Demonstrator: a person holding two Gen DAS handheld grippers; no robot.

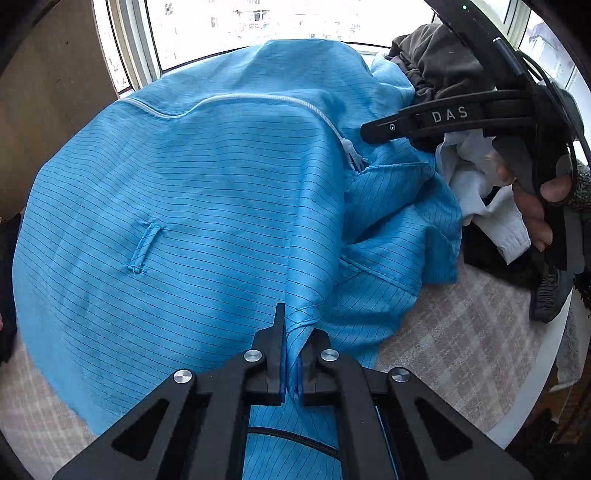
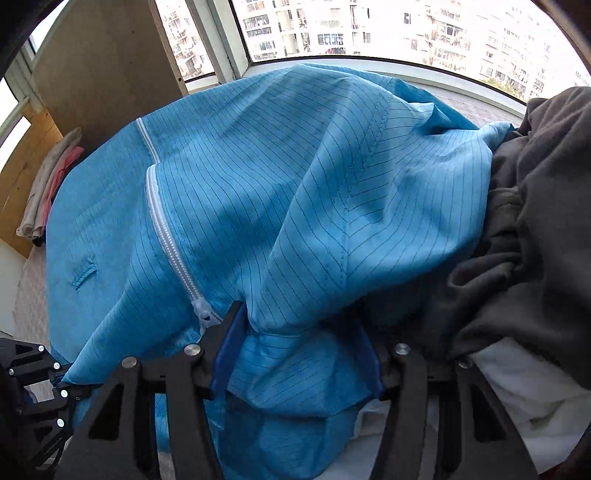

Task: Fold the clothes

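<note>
While left gripper pinches a fold of the blue jacket spread on the table, right gripper gapes around its bunched cloth; grey clothes pile crowds the right side.

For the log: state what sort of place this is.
Probably a high-rise flat's window nook: apartment towers outside the window, a blue jacket spread on a checked cloth-covered table, dark clothes heaped beside it.
</note>
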